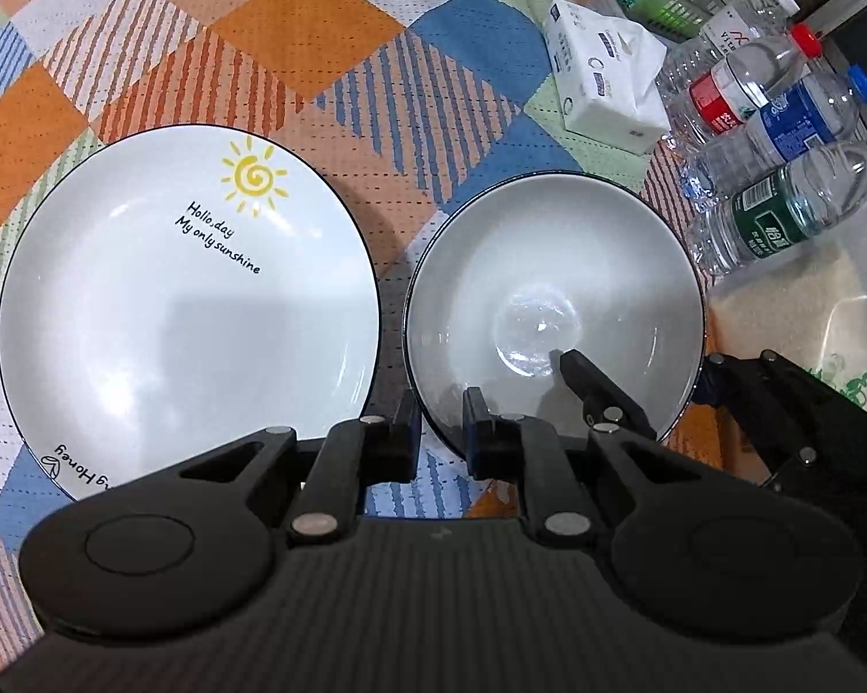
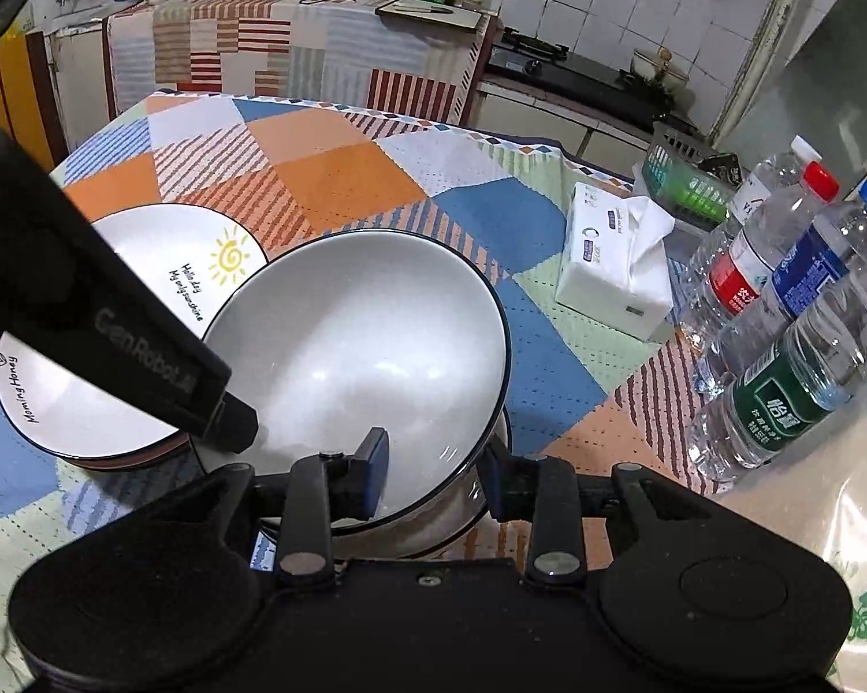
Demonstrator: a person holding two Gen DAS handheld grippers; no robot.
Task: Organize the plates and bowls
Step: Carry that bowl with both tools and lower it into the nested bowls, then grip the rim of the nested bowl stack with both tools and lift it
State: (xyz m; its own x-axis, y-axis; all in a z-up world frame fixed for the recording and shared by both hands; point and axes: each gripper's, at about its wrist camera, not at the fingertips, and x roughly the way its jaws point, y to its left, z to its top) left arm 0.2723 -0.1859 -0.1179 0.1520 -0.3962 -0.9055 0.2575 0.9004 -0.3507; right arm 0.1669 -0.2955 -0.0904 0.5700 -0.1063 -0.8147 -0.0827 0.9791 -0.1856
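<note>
The right gripper [image 2: 433,465] has its 2 fingers closed across the near rim of the white dark-rimmed ceramic bowl [image 2: 369,358]. The left gripper [image 1: 442,433] straddles its opposite rim. The bowl sits beside the white sun-printed plate [image 1: 185,312] on the patchwork tablecloth [image 1: 329,46], near 4 clear plastic bottles [image 1: 780,173].

A white plate [image 1: 188,312] with a sun drawing is lying flat on the surface. A white bowl [image 1: 554,312] is sitting upright just beside it, tilting slightly.
</note>
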